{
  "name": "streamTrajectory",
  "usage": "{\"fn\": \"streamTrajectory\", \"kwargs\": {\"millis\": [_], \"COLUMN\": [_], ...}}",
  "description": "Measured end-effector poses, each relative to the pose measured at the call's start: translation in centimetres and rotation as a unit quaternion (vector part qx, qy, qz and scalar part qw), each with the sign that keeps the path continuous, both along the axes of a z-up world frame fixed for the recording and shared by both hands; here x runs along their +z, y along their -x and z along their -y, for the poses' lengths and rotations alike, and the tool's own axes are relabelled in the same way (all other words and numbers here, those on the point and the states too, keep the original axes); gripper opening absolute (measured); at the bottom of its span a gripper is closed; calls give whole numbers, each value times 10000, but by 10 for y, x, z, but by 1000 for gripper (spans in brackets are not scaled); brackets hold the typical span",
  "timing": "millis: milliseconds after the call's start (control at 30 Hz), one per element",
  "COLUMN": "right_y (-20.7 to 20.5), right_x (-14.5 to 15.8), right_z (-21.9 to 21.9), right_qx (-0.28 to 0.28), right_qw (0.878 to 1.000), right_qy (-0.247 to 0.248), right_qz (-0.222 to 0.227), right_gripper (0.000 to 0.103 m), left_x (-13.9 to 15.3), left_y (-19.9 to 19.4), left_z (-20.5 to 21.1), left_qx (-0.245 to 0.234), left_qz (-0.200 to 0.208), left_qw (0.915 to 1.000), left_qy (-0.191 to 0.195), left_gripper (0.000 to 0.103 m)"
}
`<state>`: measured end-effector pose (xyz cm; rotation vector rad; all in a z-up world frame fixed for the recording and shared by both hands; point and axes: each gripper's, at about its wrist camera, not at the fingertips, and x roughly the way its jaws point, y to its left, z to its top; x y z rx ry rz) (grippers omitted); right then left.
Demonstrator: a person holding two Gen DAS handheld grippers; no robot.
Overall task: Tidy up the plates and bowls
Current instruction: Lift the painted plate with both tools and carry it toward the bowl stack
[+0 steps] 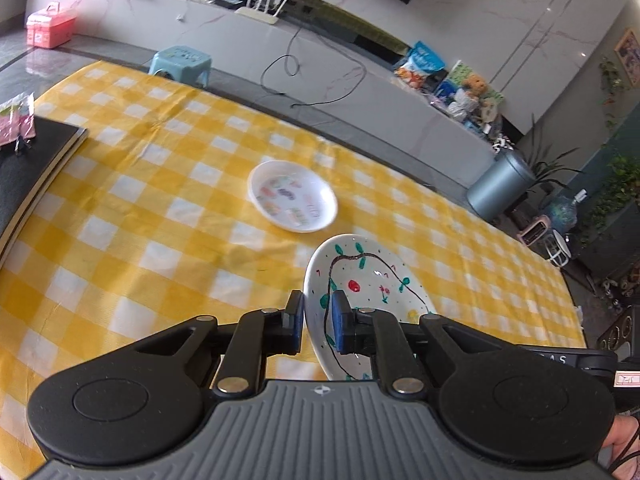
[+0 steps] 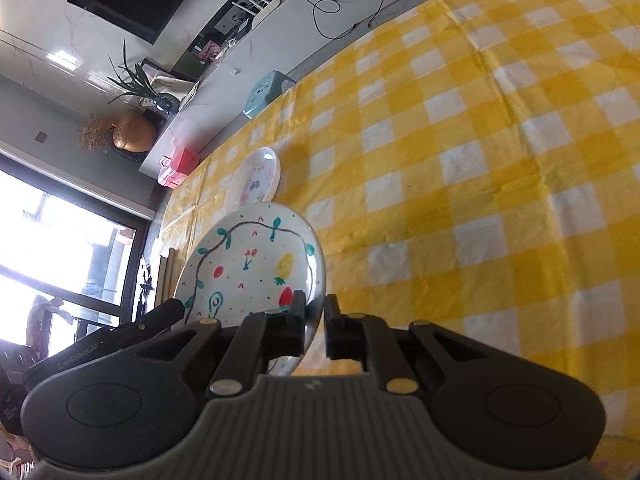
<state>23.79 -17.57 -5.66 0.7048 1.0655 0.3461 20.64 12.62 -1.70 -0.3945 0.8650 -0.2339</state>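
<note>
White painted plate [image 1: 372, 280] pinched by both the left gripper [image 1: 316, 316] and the right gripper [image 2: 316, 320]; only the left wrist view shows a black notebook [image 1: 28, 160] at left edge.

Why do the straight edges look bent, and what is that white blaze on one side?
Left wrist view: the fisheye lens bows the checked tablecloth and the far ledge; the small plate looks slightly blurred. Right wrist view: the window is overexposed to white, and the fruit-painted plate stays sharp.

Your counter [image 1: 160, 240] wears a yellow-and-white checked cloth [image 1: 460, 240] — on it rest a white plate [image 1: 293, 196] with coloured marks and, far left, a dark book [image 1: 28, 168].
</note>
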Motion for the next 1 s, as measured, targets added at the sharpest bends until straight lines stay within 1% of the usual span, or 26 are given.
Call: {"fn": "streamTrajectory", "kwargs": {"millis": [133,233,433,733,900,1000], "right_y": [14,27,53,93,113,126], "right_x": [14,21,28,32,32,31], "right_z": [13,26,50,94,115,127], "right_qx": [-246,-376,-651,-1138,-1341,-1441], "right_qw": [9996,9990,9976,9932,9908,9895], "right_qy": [-30,-97,-128,-223,-176,-145], "right_qz": [159,229,208,118,54,-8], "right_gripper": [7,7,7,6,6,6], "left_x": [15,21,28,22,16,14], "left_y": [6,12,30,55,70,80], "left_z": [13,22,48,84,105,118], "left_qx": [-208,-295,-436,-558,-628,-656], "left_qz": [139,112,94,-162,-267,-301], "left_qw": [9997,9995,9990,9983,9976,9974], "left_qy": [-8,40,-42,-11,68,45], "left_gripper": [16,16,16,16,16,16]}}
